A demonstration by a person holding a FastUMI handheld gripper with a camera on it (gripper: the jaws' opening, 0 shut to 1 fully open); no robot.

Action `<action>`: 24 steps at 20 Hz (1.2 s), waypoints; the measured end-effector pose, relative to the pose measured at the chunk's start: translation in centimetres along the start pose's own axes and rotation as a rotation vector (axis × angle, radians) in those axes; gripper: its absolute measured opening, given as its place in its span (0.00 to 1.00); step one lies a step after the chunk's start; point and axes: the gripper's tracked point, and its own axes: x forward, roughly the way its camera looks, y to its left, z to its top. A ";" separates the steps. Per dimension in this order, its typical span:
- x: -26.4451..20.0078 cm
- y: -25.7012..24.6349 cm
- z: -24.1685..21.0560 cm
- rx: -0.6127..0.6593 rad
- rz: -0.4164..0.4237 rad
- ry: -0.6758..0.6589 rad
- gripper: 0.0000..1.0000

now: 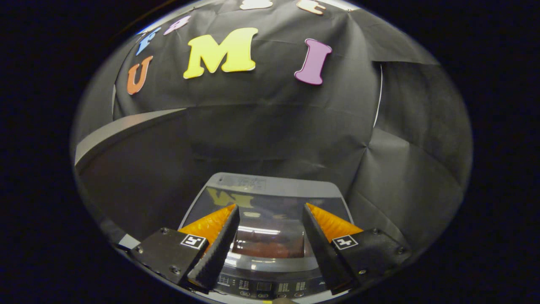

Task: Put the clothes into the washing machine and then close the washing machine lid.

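**Lid appears down, hand-held gripper empty above the washer**

Nearest, the hand-held gripper (270, 215) is seen spread wide, its fingers (217, 240) well apart and nothing held between them. Just below and between them the washing machine's control panel (263, 287) is seen, a row of small buttons and displays at the machine's near edge. Beyond the panel lies the washing machine lid (270, 198), a dark glossy pane in a grey frame that appears to lie flat and shut; reflections are carried on it. Through the pane a reddish mass (270, 249) is made out, judged to be the clothes already inside the drum, though this cannot be told for certain. Farther off, the black cloth wall (274, 118) is hung behind the machine.

The task is judged to be near its end. If the lid is to be confirmed seated, a light press should be placed on its near frame, not on the pane, and the buttons should be avoided
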 end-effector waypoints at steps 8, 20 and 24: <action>-1.8 0.9 -1.8 0.026 0.000 0.033 0.94; -21.0 4.2 -7.8 0.031 -0.025 -0.058 0.94; -31.7 6.3 -10.2 0.051 -0.048 -0.140 0.94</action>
